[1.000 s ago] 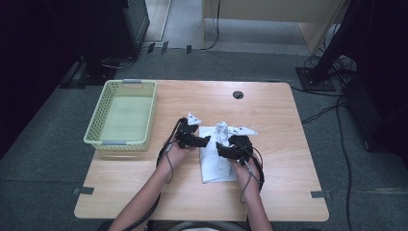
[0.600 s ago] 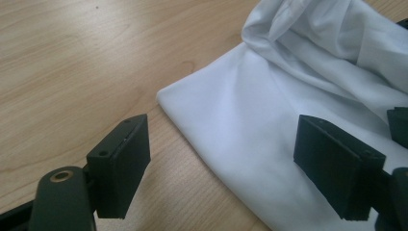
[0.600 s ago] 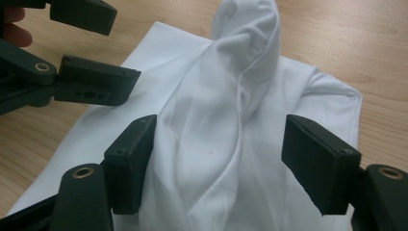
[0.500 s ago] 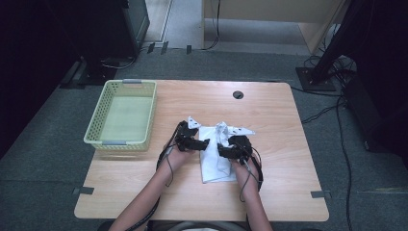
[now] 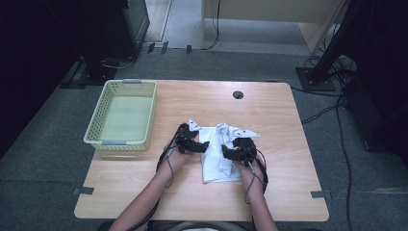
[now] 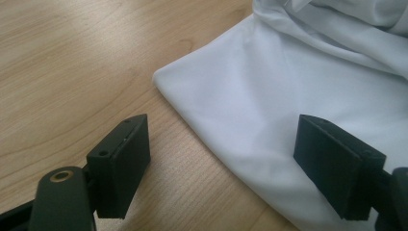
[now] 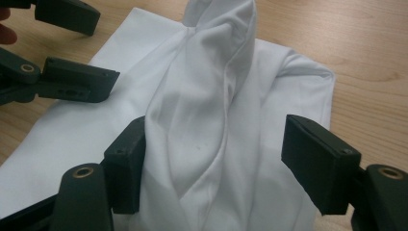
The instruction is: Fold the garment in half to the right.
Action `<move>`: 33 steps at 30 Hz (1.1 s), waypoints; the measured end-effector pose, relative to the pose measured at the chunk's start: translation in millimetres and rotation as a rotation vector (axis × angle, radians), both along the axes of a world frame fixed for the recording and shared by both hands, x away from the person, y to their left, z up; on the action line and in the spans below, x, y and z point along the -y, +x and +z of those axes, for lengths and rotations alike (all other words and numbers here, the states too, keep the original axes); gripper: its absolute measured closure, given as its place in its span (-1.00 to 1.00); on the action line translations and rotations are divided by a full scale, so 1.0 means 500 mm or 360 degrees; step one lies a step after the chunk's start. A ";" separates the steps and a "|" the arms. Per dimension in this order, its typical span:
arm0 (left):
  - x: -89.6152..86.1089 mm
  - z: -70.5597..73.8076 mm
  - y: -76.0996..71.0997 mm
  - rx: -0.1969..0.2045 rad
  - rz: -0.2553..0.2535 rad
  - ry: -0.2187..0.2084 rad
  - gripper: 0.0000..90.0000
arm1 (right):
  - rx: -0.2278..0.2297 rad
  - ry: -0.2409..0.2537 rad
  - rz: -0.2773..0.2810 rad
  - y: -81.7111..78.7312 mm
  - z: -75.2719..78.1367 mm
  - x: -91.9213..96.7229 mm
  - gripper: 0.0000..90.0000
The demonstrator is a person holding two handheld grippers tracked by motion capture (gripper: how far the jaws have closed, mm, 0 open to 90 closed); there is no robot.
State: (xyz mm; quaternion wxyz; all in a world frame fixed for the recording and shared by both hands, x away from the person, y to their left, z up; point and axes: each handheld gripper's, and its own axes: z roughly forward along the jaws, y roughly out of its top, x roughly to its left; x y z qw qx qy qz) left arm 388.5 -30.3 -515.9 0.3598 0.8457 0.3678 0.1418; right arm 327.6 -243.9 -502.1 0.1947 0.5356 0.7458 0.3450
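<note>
A white cloth (image 5: 217, 163) lies crumpled on the wooden table (image 5: 269, 110), between my two grippers. My left gripper (image 5: 204, 147) sits at the cloth's left edge, open. In the left gripper view its jaws straddle that folded edge (image 6: 211, 130), one over bare wood and one over the fabric, and neither presses on it. My right gripper (image 5: 226, 153) is at the cloth's right side, also open. In the right gripper view a raised ridge of the cloth (image 7: 207, 110) stands between its wide-apart jaws. The left gripper (image 7: 108, 48) appears farther off there, over the fabric's far side.
A pale green plastic basket (image 5: 120, 143) stands on the table's left part, with nothing in it. A round cable hole (image 5: 238, 95) sits near the far edge. The person's forearms come in from the bottom. Cables and dark furniture lie on the floor beyond.
</note>
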 end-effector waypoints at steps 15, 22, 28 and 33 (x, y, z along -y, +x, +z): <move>-0.003 -0.002 0.000 0.0012 -0.0001 -0.0012 -0.54 | -0.0002 -0.0031 -0.0019 -0.012 0.000 0.035 -0.25; -0.005 -0.002 0.001 0.0012 0.0000 -0.0015 -0.54 | -0.0018 -0.0005 -0.0008 -0.019 0.002 0.051 -0.11; -0.006 -0.003 -0.002 0.0011 0.0033 -0.0021 -0.54 | -0.0029 0.0043 0.0047 -0.018 -0.010 0.052 -0.02; -0.013 -0.002 -0.003 0.0010 0.0036 -0.0016 -0.54 | -0.0025 0.0067 0.0124 -0.020 -0.021 0.053 0.04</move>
